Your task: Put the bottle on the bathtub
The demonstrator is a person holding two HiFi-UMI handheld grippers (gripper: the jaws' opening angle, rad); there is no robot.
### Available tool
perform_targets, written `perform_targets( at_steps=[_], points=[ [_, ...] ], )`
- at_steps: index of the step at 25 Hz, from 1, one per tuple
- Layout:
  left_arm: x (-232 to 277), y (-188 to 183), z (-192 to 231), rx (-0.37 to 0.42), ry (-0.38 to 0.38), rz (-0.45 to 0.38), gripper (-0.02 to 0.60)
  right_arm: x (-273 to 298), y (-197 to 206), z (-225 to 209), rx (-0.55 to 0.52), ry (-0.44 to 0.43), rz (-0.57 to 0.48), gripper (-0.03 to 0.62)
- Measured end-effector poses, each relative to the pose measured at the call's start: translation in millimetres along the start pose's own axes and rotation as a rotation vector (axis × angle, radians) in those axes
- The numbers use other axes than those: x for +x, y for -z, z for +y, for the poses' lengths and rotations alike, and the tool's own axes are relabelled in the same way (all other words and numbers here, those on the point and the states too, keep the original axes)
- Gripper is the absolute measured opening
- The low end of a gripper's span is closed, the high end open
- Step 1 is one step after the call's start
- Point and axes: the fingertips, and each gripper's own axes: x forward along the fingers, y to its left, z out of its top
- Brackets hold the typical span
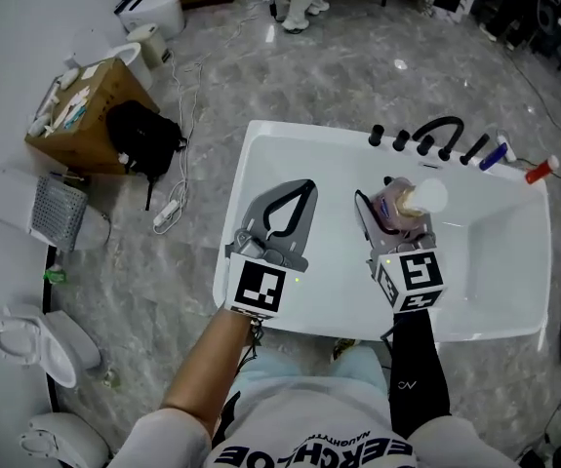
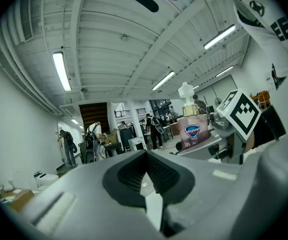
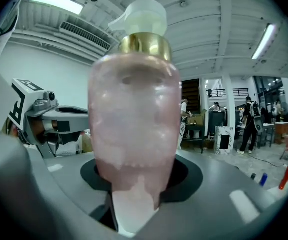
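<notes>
The bottle (image 1: 409, 203) is already in the right tool (image 1: 389, 224) — its jaws are clamped on the lower body, as the right gripper view shows, with the pink body (image 3: 133, 119) rising from between them and the white pump on top. The ceiling lies behind it in that view, so its long axis looks about upright, pump up. It is held over the inside of the white bathtub (image 1: 260, 154), not yet resting on any part of it.

The coming move, I judge, turns on which ledge to use: the far one with the black taps (image 1: 426, 139) lies just beyond the bottle, the near rim just below the marker cubes.

The left tool (image 1: 300, 195) hangs beside it over the tub, jaws together on nothing, so the right hand is plainly the working one.

Around the tub is grey marbled floor — a cardboard box (image 1: 90, 110), a black bag (image 1: 143, 139) and a toilet (image 1: 36, 344) well to the left.
</notes>
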Motion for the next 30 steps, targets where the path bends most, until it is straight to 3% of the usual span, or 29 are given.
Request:
perform_targets(
  at_steps=[5, 9, 16, 21, 25, 30],
  points=[
    [19, 76, 70, 0.007, 0.048, -0.02, 0.002, 79, 28, 23, -0.026, 0.083, 0.006, 0.241],
    [40, 130, 109, 0.019, 0.115, -0.015, 0.002, 146, 57, 39, -0.034, 0.078, -0.011, 0.241],
    [72, 209, 179, 0.035, 0.092, -0.059, 0.002, 265, 99, 59, -0.017, 0.05, -0.015, 0.239],
    [110, 265, 198, -0.008, 0.12, -0.06, 0.002, 332, 132, 48, 0.061, 0.056, -0.025, 0.239],
    [133, 293, 205, 0.009, 0.131, -0.079, 0.002, 378, 159, 27, 0.006, 0.07, -0.034, 0.239],
    [142, 331, 223, -0.004, 0.119, -0.068, 0.002, 429, 186, 6, 0.048, 0.087, -0.02, 0.239]
  ],
)
